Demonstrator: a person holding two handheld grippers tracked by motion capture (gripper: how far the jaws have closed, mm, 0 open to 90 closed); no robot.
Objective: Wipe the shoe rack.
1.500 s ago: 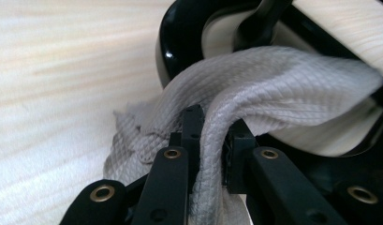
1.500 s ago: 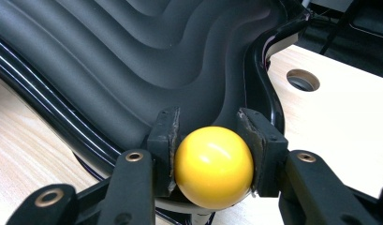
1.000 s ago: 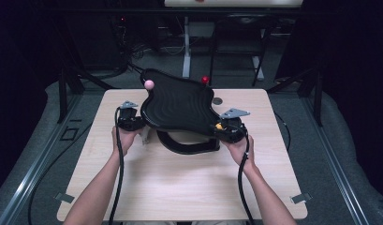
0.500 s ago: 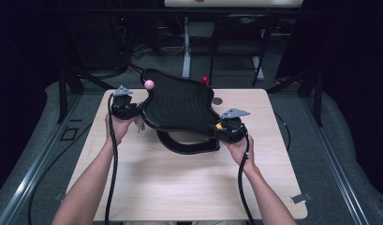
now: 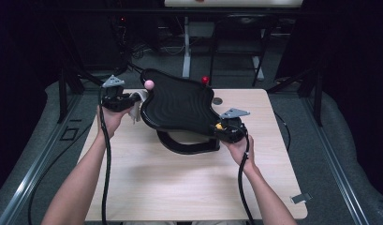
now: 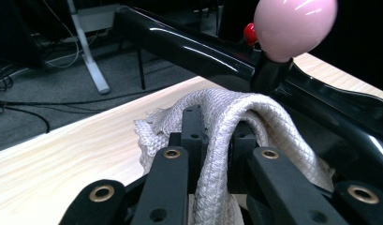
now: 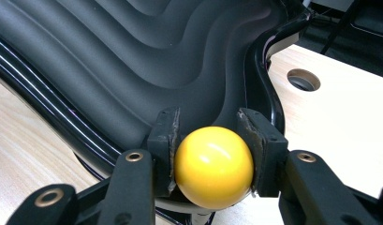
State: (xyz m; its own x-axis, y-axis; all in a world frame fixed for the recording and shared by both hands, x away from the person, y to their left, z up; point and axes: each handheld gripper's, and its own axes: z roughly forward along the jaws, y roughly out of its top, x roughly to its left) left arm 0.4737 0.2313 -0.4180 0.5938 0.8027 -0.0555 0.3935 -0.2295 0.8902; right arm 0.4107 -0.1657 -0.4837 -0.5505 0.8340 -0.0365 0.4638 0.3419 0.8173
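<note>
High view: You stand at the worktop (image 5: 147, 187) with a black wavy tray (image 5: 180, 105) tilted on its curved stand (image 5: 187, 146), its left side lifted higher than its right.
Left hand, high view: Your left gripper (image 5: 120, 100) sits at the tray's raised left edge, just beside the pink ball knob (image 5: 149, 84), with a pale cloth (image 5: 137, 108) hanging from it.
Right hand, high view: Your right gripper (image 5: 230, 130) holds the tray's near right corner, low by the stand, likely as the steady pivot for the tilt.
Far edge, high view: A red ball knob (image 5: 205, 79) stands at the tray's far corner.
Left gripper view: The jaws are pinched nearly together on a woven white rope (image 6: 236, 126), which loops up toward the black post under the pink ball knob (image 6: 292, 26); the pull on it probably lifts that side.
Right gripper view: The jaws are part closed, with both pads pressed on a yellow ball knob (image 7: 213, 166) at the rim of the ridged tray (image 7: 133, 61).
Worktop, right gripper view: A round cable hole (image 7: 303, 78) lies beyond the tray's edge.
</note>
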